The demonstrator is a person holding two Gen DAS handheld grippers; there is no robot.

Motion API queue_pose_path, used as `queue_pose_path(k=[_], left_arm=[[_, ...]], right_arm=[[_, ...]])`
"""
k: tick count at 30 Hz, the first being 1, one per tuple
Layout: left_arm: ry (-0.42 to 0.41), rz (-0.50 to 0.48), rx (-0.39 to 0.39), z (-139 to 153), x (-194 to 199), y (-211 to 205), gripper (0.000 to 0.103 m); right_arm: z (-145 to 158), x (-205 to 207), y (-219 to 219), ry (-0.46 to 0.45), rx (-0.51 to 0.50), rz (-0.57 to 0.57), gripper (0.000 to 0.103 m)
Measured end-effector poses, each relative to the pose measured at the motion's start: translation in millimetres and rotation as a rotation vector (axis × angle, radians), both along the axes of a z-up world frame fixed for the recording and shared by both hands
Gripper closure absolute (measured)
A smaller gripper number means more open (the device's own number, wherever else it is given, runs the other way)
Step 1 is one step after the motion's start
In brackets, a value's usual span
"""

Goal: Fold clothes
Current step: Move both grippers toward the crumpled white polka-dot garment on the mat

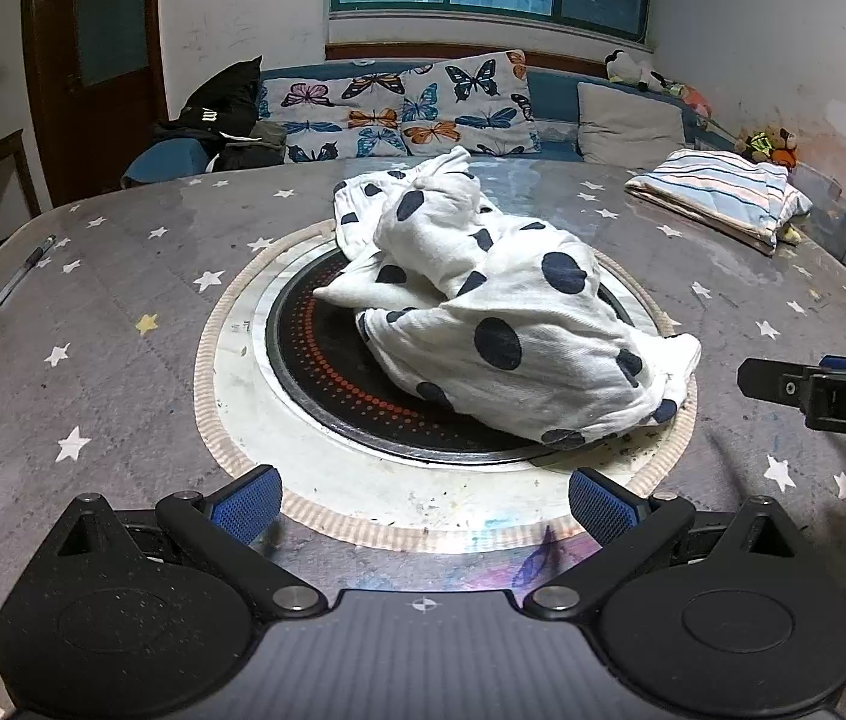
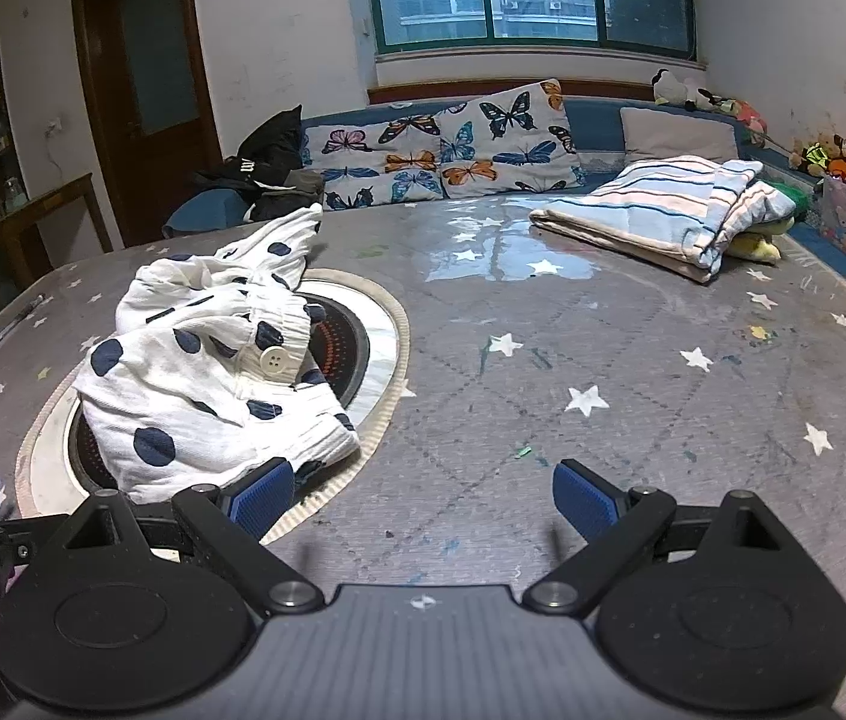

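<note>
Hovering: both grippers, left (image 1: 420, 504) and right (image 2: 423, 495), jaws wide apart, empty. Shirt (image 1: 507, 324) crumpled mid-table (image 2: 603, 360); its near hem beside right gripper. Folded cloth (image 2: 663, 210) at far edge.

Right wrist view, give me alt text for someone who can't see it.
A crumpled white garment with navy polka dots lies over a round black burner set into a grey star-patterned table. The open, empty right gripper hovers beside it; a folded striped cloth lies at the far right.
</note>
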State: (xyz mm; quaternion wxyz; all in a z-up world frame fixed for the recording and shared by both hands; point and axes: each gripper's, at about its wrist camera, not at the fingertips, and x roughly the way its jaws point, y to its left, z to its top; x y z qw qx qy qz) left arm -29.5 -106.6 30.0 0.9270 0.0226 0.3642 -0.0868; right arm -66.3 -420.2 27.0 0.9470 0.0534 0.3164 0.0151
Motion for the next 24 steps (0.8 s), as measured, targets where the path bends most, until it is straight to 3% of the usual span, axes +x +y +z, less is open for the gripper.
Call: queue_pose_path(k=[24], left_arm=[[0.000, 0.023, 0.007, 5.6, 4.1, -4.0, 0.000]], right_arm=[[-3.0, -6.6, 11.9, 0.011, 0.085, -0.022, 0.006]])
